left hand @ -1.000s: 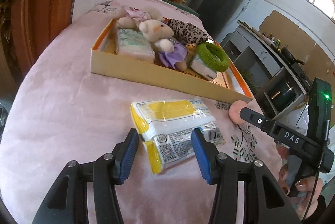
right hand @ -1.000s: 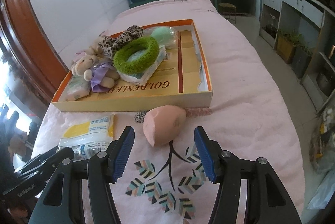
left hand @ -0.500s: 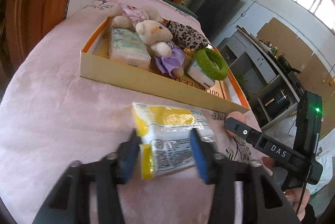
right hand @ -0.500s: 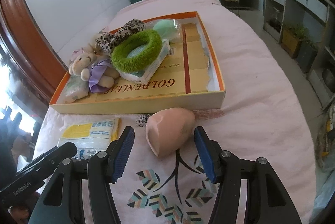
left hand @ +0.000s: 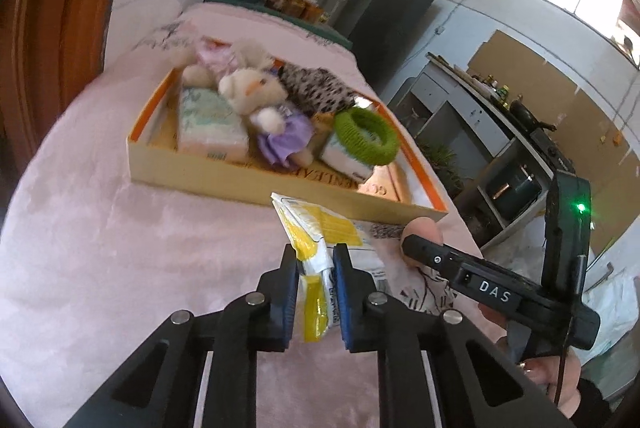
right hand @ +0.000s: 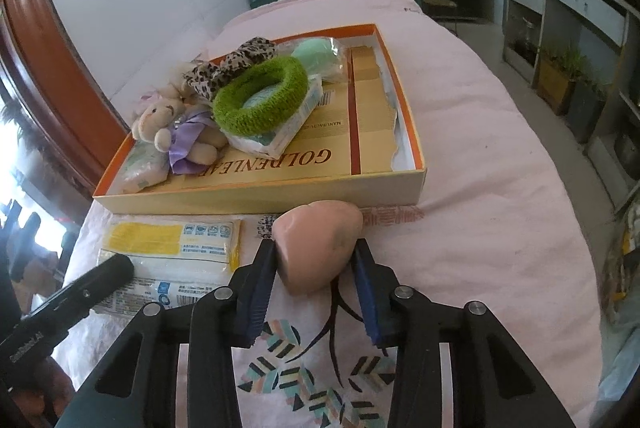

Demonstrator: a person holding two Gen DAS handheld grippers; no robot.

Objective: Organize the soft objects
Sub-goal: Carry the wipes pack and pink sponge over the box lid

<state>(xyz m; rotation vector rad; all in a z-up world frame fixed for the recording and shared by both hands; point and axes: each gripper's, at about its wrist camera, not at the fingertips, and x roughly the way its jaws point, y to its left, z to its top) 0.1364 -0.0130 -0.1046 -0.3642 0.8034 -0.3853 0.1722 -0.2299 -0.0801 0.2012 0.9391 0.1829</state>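
**Both grippers closed on soft items in front of the box**

On the pink bedspread [right hand: 480,132], a shallow cardboard box [right hand: 260,198] with an orange inner rim lies flat. Its printed floor reads "GOLDENLEAF"; the near wall hides the floor's front strip in the left wrist view. Inside the box, toward its left half, sit a leopard-print fabric item [right hand: 232,62], a green knitted ring [right hand: 260,98] resting on a white tissue pack [right hand: 280,136], a plush bear [right hand: 168,116] in a purple dress, a second tissue pack [left hand: 208,124] and a pale green wrapped item [right hand: 316,54]. A second plush behind the bear is blurred and hard to identify.

Yellow-and-white wipes packet [left hand: 316,252]: located just in front of the box wall. Since the earlier frame, the left gripper [left hand: 316,292] has just been closing, and its blue pads now pinch the packet's near edge, which stands buckled upward between them. The packet's far end appears lifted off the bedspread; its underside is hidden.

Pink makeup sponge [right hand: 316,248]: located on the bedspread just before the box's near wall. The right gripper [right hand: 314,292] has just been closing; previously its jaws stood wide of the sponge, and now both pads press its sides. The sponge's base is cut off from view by its own bulk.
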